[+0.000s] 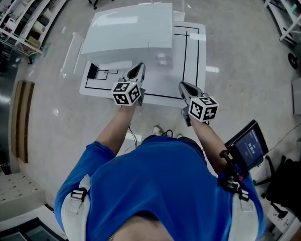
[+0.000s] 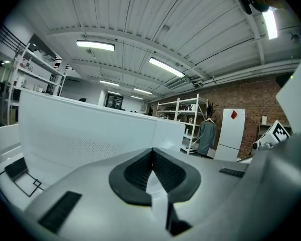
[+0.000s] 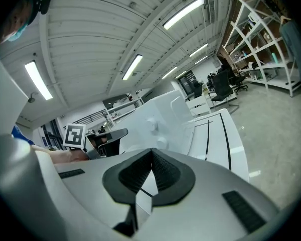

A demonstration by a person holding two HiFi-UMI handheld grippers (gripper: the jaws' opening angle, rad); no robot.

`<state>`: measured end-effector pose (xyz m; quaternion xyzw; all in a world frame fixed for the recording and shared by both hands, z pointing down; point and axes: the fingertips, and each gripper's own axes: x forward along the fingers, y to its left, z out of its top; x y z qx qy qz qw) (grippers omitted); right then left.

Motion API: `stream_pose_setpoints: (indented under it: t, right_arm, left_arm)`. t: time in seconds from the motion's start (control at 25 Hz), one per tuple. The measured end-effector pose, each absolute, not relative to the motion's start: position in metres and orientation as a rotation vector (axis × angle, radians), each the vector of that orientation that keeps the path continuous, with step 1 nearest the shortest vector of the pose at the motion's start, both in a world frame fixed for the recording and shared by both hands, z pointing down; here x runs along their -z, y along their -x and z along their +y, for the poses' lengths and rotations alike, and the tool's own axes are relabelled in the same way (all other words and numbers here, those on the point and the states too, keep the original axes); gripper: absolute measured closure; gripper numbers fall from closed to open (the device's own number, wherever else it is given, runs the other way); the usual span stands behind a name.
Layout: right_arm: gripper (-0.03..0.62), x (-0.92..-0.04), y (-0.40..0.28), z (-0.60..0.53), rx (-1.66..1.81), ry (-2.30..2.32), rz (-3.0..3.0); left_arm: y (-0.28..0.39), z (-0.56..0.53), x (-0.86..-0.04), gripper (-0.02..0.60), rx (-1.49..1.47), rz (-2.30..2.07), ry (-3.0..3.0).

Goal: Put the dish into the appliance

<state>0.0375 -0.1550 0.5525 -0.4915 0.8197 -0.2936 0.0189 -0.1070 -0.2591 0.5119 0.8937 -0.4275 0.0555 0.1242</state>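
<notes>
On my left, my left gripper [image 1: 138, 68] hangs over the near edge of the white table with black taped lines [image 1: 190, 59]. Its jaws are pressed together at the tips with nothing between them, as the left gripper view shows plainly [image 2: 151, 152]. Just beyond it lies a small flat black rectangular pad [image 1: 93, 71] on the table's left corner.

Past that, filling the middle of the table, stands the big white box-shaped appliance [image 1: 130, 31]. From above it looks like a whole, shut box. In the right gripper view I can see two round white knobs [image 3: 151, 122] on the face turned toward me, but I cannot tell whether its door is open.

Further right, my right gripper [image 1: 184, 87] hangs level with the left one, near the taped lines. Its jaws are also closed on nothing [image 3: 151, 152]. At the far right, off the table, a small dark tablet with a blue screen [image 1: 248, 145] stands by my elbow.

As for the dish, I cannot find it in any view, neither on the table nor in my tongs. So I judge the task has not begun. I have yet to locate and pick up the dish, open the appliance if it is shut, and set the dish inside.
</notes>
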Motion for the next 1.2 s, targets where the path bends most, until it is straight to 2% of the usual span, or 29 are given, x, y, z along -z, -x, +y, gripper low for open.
stream_pose_setpoints:
  t: [0.56, 1.2]
  right_arm:
    - [0.592, -0.557, -0.021, -0.11, 0.926, 1.395, 2.643]
    - [0.592, -0.556, -0.014, -0.107, 0.886, 1.366, 2.698]
  left_arm:
    - [0.133, -0.163, -0.522, 0.575, -0.126, -1.316, -2.537]
    - [0.135, -0.145, -0.526, 0.575, -0.092, -1.326, -2.537]
